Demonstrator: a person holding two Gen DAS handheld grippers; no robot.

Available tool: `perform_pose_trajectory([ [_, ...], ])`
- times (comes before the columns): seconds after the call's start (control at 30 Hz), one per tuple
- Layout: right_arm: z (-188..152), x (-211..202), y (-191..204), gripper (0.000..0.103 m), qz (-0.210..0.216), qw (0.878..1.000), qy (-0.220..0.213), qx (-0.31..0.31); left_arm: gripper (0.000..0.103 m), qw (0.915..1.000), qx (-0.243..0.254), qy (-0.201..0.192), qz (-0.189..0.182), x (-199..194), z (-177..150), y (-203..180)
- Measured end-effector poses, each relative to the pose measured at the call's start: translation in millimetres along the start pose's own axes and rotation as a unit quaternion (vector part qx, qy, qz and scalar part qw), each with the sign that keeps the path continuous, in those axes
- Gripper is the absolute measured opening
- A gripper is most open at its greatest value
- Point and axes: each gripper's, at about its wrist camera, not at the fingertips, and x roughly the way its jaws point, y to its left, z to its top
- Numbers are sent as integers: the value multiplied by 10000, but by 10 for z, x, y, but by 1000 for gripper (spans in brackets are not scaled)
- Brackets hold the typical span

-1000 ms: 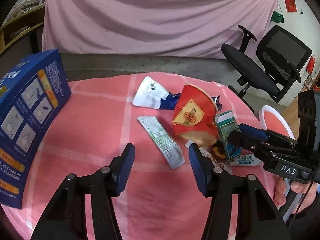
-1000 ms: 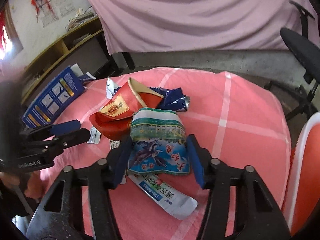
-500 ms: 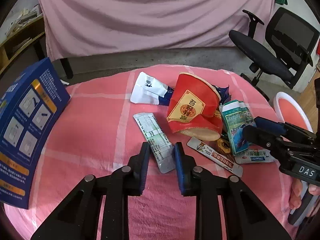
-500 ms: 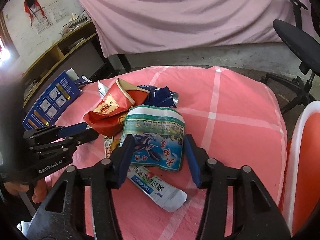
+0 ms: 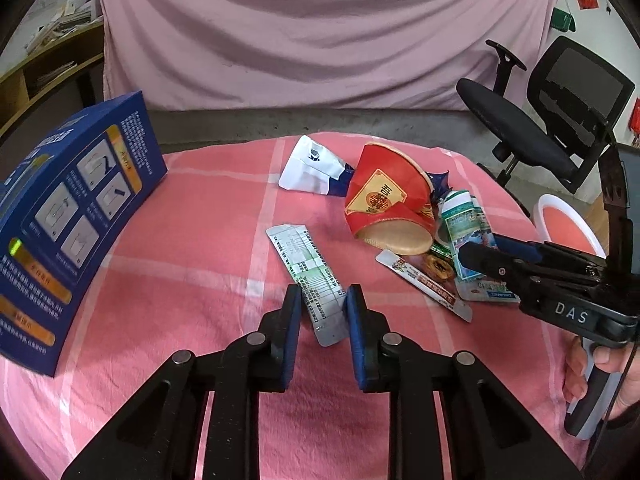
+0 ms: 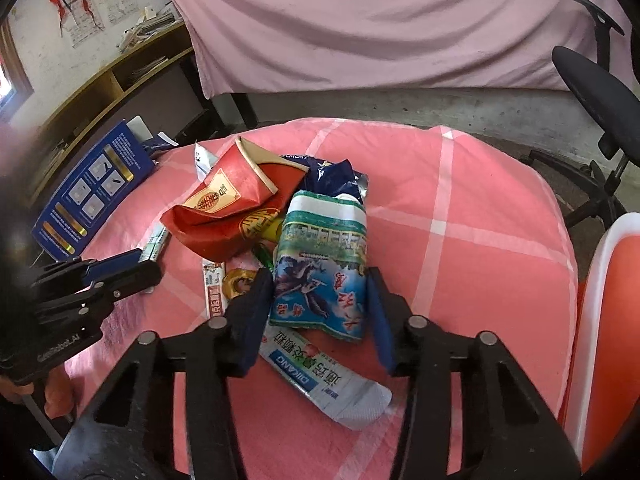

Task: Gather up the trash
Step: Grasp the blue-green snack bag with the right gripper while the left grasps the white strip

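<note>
Trash lies in a heap on a pink checked tablecloth (image 5: pixel 192 280). My left gripper (image 5: pixel 323 308) is partly closed around the near end of a flat silver-green wrapper (image 5: pixel 308 276); its pads stand close beside it. My right gripper (image 6: pixel 320 300) is open around a green-blue snack bag (image 6: pixel 324 268), which lies over a white DIKANG tube (image 6: pixel 320 376). A crushed red paper cup (image 5: pixel 388 204) lies mid-heap, also in the right wrist view (image 6: pixel 228 204). A thin red sachet (image 5: pixel 424 284) lies beside it.
A blue box (image 5: pixel 64 220) stands at the table's left edge. A white-and-blue pouch (image 5: pixel 312 168) lies behind the cup. A white-rimmed orange bin (image 5: pixel 568 228) stands right of the table. A black office chair (image 5: pixel 540 120) stands beyond.
My left gripper closed from wide open to narrow around the silver-green wrapper and drew near its end. My right gripper stayed open around the snack bag and pulled back slightly.
</note>
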Motion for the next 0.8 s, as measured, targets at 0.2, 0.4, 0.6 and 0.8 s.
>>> perform_pose_trajectory([
  [0.2, -58, -121, 12, 52, 15, 9998, -201, -14, 18, 9993, -104, -363, 9, -181, -55, -3],
  [0.4, -120, -400, -28, 52, 262, 9961, -835, 62, 18, 9944, -149, -1043, 59, -431, -126, -115],
  [0.6, -256, -917, 17, 52, 103, 9794, -2014, -128, 18, 9792, -70, -2029, -43, -741, -140, -350],
  [0.8, -414, -1478, -71, 52, -278, 9467, -3202, -188, 18, 9554, 259, -2933, -224, -1026, -101, -731],
])
